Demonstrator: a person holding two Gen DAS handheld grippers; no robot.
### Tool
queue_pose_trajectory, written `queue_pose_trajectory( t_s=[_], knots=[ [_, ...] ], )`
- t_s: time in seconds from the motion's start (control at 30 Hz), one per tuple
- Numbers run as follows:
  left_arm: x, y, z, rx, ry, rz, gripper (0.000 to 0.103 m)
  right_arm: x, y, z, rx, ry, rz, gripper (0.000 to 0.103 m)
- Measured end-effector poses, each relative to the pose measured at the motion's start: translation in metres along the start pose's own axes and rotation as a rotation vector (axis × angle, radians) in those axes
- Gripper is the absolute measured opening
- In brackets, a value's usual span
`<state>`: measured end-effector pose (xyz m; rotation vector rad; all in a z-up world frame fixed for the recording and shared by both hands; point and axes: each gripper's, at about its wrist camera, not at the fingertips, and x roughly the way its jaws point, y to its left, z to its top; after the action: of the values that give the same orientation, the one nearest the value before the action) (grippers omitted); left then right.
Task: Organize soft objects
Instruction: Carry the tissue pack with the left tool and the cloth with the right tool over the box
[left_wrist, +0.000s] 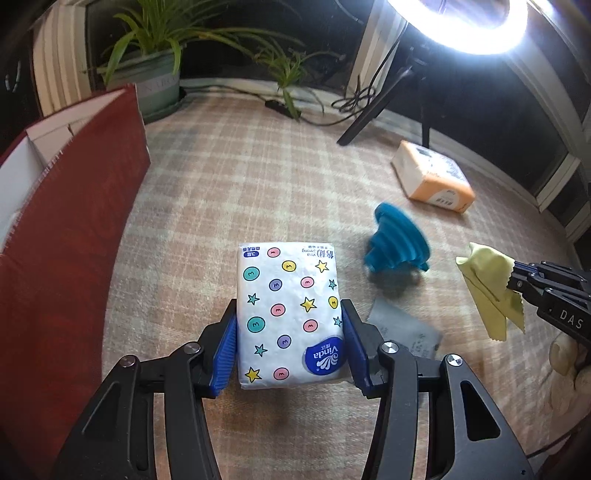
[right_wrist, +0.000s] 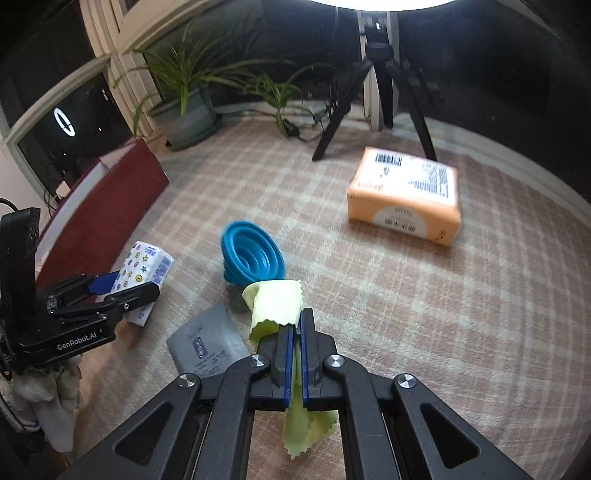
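Both jaws clamped — left gripper on tissue pack, right gripper on yellow cloth

A yellow-green cloth is pinched between the closed blue pads of the right gripper, just in front of the blue collapsible funnel on the plaid cloth.

The blue funnel ahead of the left gripper is blurred; the grey packet beside it is partly hidden behind a finger.
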<state>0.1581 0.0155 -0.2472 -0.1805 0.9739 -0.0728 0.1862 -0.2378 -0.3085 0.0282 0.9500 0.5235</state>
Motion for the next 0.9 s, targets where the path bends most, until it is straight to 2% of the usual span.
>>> queue_pose_trajectory(
  t_s=[0.17, 0.43, 0.9],
  knots=[
    [-0.023, -0.003, 0.006, 0.002, -0.044, -0.026, 0.05, -0.022, 0.017, 0.012, -0.041, -0.051, -0.005, 0.003],
    [-0.074, 0.001, 0.015, 0.019, -0.123, -0.053, 0.05, -0.054, 0.071, 0.036, -0.156, -0.135, -0.019, 0.003],
    [-0.152, 0.05, 0.015, -0.002, -0.229, -0.021, 0.05, -0.077, 0.166, 0.066, -0.298, -0.211, 0.018, 0.003]
  ],
)
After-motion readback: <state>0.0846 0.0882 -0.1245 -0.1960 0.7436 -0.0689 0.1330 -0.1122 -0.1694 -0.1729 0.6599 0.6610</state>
